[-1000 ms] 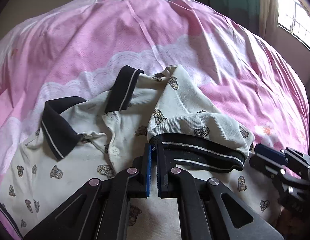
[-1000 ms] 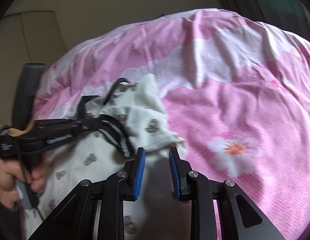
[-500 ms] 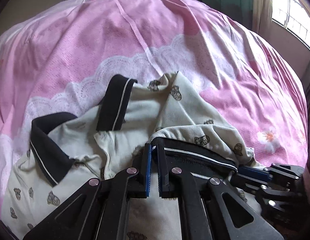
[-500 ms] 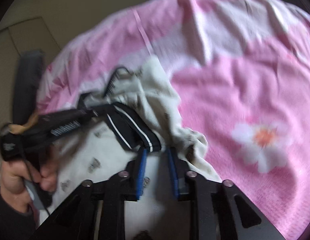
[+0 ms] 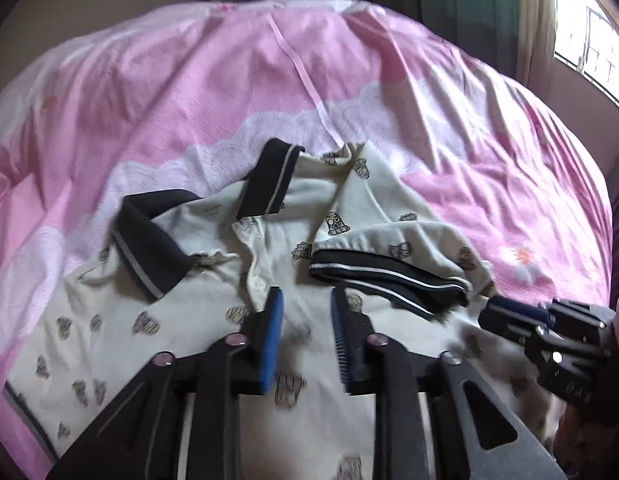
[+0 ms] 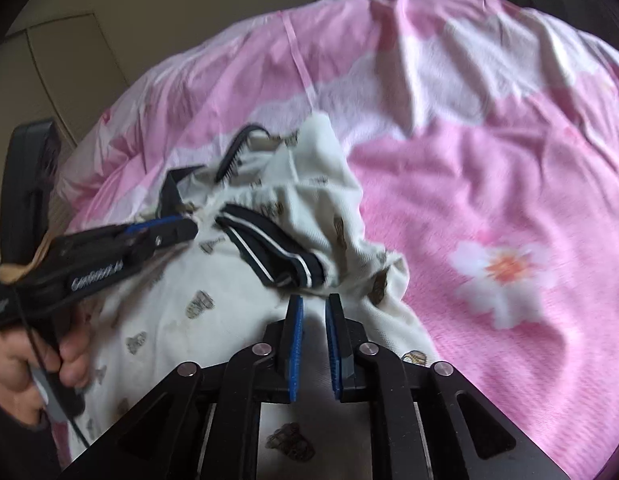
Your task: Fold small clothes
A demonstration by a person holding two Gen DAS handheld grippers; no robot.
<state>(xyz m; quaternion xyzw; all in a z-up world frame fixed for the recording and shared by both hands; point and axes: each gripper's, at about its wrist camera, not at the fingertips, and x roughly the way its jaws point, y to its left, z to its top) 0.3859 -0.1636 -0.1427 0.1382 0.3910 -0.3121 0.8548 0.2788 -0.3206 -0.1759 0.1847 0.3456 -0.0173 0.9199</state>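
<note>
- A small cream polo shirt, printed with little dark figures, is laid face up on a bed covered by a pink bedspread with white lace-patterned bands and a flower print.
- The shirt's black collar (edged with a pale stripe) is seen spread open towards the far side, with the button placket running down from it.
- One sleeve is folded inward over the chest, its black striped cuff lying on the body of the shirt.
- The left hand-held gripper is held just short of that cuff; its blue-padded jaws have just been opening and are now spread, with only the shirt front seen below the gap and nothing pinched.
- The right hand-held gripper is held at the outer end of the same cuff; its jaws have likewise just been opening, stand slightly apart and press on no cloth.
- A hand is seen in the right wrist view, wrapped around the handle of the left tool.
- A window and curtains are seen beyond the bed.
</note>
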